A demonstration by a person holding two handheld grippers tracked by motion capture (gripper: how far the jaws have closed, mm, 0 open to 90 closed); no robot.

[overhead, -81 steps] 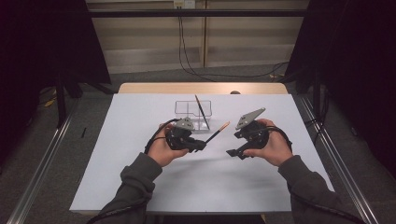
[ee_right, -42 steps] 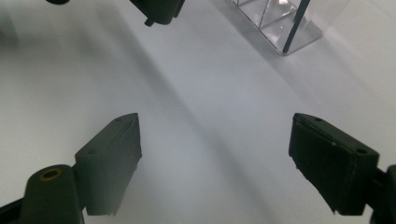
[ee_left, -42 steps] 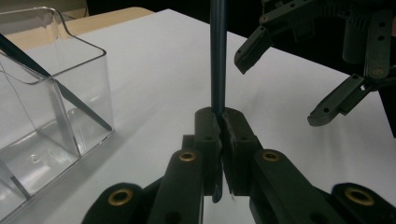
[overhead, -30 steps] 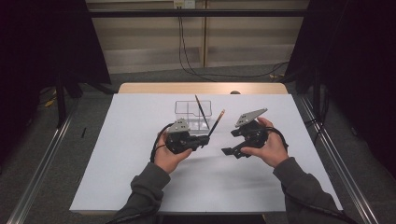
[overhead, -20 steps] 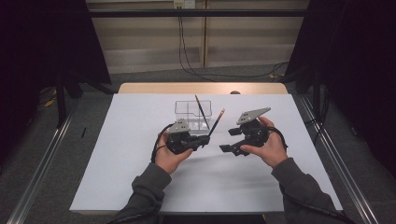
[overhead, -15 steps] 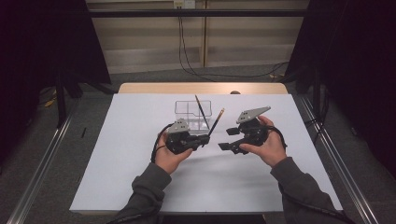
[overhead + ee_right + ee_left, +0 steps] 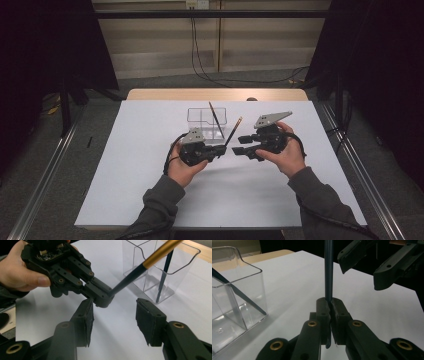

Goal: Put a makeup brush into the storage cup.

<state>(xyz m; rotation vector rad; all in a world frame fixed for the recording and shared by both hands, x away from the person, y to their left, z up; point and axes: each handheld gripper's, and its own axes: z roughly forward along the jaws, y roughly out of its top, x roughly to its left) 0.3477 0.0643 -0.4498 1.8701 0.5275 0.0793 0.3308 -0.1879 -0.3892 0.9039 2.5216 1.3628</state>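
A dark pencil-like stick (image 7: 233, 132) with a gold band near its top slants up out of my left gripper (image 7: 220, 151), whose jaws are shut on its lower end (image 7: 328, 272). My right gripper (image 7: 237, 144) faces it from the right, a little apart. In the right gripper view the right gripper (image 7: 117, 315) stands open; its jaws have just been closing, with nothing between the pads (image 7: 88, 315). The left gripper's tip (image 7: 102, 298) and the stick (image 7: 140, 267) lie just beyond them.
A clear two-compartment holder (image 7: 198, 119) stands on the white table sheet (image 7: 130, 165) just behind the grippers, with a second dark stick (image 7: 215, 119) leaning in it. The holder (image 7: 186, 261) is close behind the held stick. The table's wooden far edge (image 7: 215, 94) lies beyond.
My right gripper has slid left toward the left gripper and its jaws have narrowed. The left gripper has kept still with the stick since a second ago; earlier it held it lower and flatter.
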